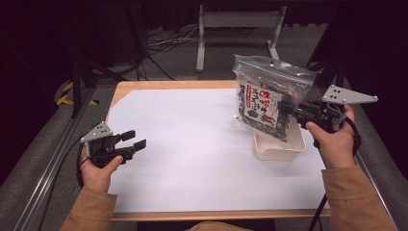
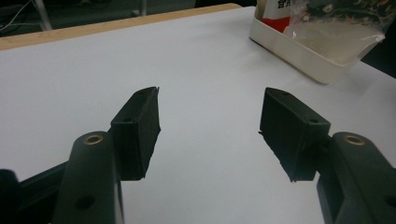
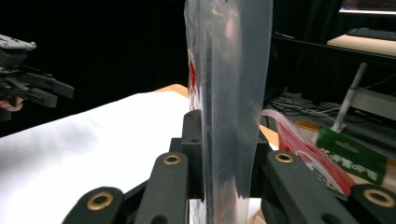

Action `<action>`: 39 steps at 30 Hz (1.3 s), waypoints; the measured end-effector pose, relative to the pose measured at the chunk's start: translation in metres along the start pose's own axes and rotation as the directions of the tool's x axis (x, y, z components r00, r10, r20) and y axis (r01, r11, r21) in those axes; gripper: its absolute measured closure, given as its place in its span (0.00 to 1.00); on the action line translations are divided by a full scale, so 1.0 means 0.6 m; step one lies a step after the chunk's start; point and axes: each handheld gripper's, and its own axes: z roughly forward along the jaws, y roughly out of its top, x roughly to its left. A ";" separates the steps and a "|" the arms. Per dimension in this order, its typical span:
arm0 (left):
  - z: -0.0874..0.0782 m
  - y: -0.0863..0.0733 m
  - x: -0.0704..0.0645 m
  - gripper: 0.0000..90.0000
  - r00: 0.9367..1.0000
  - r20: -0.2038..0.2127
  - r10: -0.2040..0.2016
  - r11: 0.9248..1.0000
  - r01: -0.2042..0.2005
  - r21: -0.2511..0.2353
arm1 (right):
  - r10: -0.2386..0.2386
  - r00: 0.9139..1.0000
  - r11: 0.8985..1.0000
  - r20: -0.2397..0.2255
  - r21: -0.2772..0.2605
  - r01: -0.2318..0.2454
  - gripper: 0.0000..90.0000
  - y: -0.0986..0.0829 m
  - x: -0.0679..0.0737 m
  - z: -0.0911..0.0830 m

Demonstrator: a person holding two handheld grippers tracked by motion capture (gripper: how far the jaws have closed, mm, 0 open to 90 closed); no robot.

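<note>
Two claws are at work over the white table (image 1: pixel 192 144). The right claw (image 1: pixel 296 113) is clamped on a clear plastic bag (image 1: pixel 269 96) of dark dried food with a red-and-white label — the bag hangs upright, its lower edge inside a shallow cream tray (image 1: pixel 279 149) at the table's right side. The left claw (image 1: pixel 134 139) hovers well apart near the left edge — jaws spread wide, holding nothing.

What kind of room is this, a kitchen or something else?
Probably a lab or workshop set up for recording, not a kitchen. A white-covered table stands in a dark room, loose cables lie on the floor behind it, and a keyboard sits on a desk nearby.
</note>
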 end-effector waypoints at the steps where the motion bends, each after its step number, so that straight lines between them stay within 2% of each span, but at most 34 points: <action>1: 0.000 0.000 0.000 0.43 1.000 0.000 0.000 1.000 0.000 0.000 | 0.000 1.000 1.000 0.000 0.000 0.000 0.85 0.000 0.000 0.000; 18: 0.002 -0.003 0.002 0.43 1.000 -0.001 -0.004 1.000 0.004 0.007 | 0.029 0.995 1.000 0.098 0.003 -0.029 0.85 -0.034 -0.027 -0.017; 22: 0.002 -0.003 0.003 0.42 1.000 -0.001 -0.007 1.000 0.007 0.010 | 0.021 0.992 1.000 0.122 0.009 -0.022 0.85 -0.042 -0.032 -0.019; 27: 0.003 -0.004 0.002 0.42 1.000 -0.002 -0.008 1.000 0.008 0.012 | 0.038 0.991 0.999 0.132 0.012 -0.040 0.85 -0.053 -0.038 -0.021; 35: 0.005 -0.004 0.002 0.42 1.000 0.000 -0.005 1.000 0.005 0.017 | 0.016 0.986 0.999 0.168 0.039 -0.023 0.85 -0.063 -0.038 -0.021; 39: 0.005 -0.005 0.002 0.42 1.000 0.000 -0.006 1.000 0.006 0.018 | 0.023 0.985 0.999 0.171 0.045 -0.031 0.85 -0.072 -0.037 -0.020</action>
